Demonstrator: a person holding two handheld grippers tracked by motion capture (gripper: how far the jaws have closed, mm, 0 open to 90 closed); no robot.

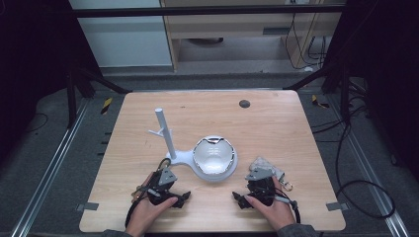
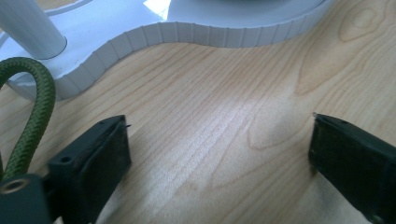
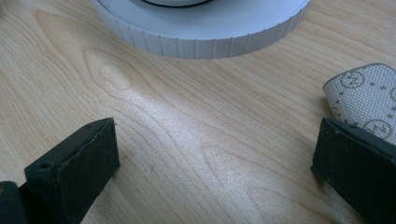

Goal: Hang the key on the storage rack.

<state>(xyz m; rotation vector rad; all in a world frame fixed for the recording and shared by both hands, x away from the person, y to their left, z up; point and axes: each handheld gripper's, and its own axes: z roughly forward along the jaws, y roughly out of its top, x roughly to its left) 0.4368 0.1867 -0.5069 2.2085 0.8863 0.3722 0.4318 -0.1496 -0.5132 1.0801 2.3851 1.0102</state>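
Pale wood desk (image 1: 276,128) under both my hands. My left gripper (image 1: 165,190) and right gripper (image 1: 257,190) rest near its front edge, jaws spread apart on nothing. From above, a white stand (image 1: 197,160) with its upright post lies between them. My right gripper view adds a patterned cloth (image 3: 369,93) beside one jaw; my left adds a green cord (image 2: 35,112).

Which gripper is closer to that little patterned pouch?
Right. The right gripper sits right beside the patterned pouch; the left gripper lies across the white stand from it.
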